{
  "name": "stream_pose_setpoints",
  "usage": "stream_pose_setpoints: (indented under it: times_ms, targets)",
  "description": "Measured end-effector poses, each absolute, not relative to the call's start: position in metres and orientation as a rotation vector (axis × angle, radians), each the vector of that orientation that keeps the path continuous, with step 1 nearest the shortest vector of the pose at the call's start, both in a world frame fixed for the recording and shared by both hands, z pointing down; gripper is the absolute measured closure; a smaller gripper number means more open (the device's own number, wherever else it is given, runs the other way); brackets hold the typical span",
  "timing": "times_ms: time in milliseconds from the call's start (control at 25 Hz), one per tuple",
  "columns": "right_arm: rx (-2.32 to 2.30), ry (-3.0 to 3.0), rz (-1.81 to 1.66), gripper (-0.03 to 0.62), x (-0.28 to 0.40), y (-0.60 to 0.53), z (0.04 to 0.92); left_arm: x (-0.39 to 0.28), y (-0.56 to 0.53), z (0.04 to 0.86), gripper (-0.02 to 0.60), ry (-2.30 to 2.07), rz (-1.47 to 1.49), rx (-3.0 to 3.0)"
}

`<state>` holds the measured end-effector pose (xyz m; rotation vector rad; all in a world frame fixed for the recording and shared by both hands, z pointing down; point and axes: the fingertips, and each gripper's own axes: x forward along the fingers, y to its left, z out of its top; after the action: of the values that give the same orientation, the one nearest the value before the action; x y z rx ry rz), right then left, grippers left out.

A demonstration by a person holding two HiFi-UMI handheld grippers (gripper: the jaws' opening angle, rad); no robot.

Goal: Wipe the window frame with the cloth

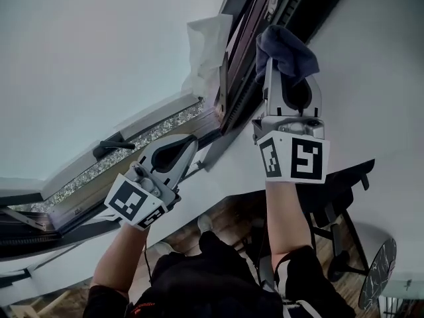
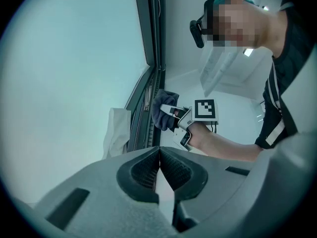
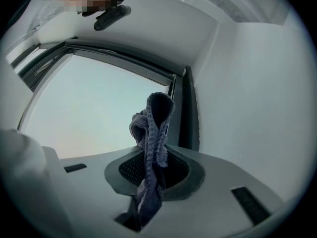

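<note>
A dark blue-grey cloth point(image 1: 286, 50) is bunched at the tip of my right gripper point(image 1: 292, 85), which is shut on it and held up against the dark window frame point(image 1: 244, 71). In the right gripper view the cloth point(image 3: 153, 125) stands up out of the shut jaws of the right gripper point(image 3: 151, 170), just in front of the frame's upright point(image 3: 186, 113). My left gripper point(image 1: 183, 146) is lower and to the left, near the frame's lower corner, shut and holding nothing. In the left gripper view the left gripper point(image 2: 159, 155) has its jaws together. Beyond it the cloth point(image 2: 162, 110) rests at the frame point(image 2: 151, 58).
A crumpled white sheet point(image 1: 206, 50) hangs at the frame, left of the cloth. A black window handle point(image 1: 110, 147) sits on the lower sash beside a speckled strip point(image 1: 136, 150). White wall point(image 1: 381, 78) is on the right. An office chair point(image 1: 339, 197) stands below.
</note>
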<state>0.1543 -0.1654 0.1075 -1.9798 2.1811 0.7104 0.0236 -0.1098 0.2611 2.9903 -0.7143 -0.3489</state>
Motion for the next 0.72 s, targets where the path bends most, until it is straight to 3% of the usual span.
stream_pose_setpoints:
  times_ms: [720]
  targets:
    - [-1.955,2.093,0.949,0.534,0.144,-0.167,0.005,0.002,-0.112,0.222,0.56,-0.744,-0.457,3.031]
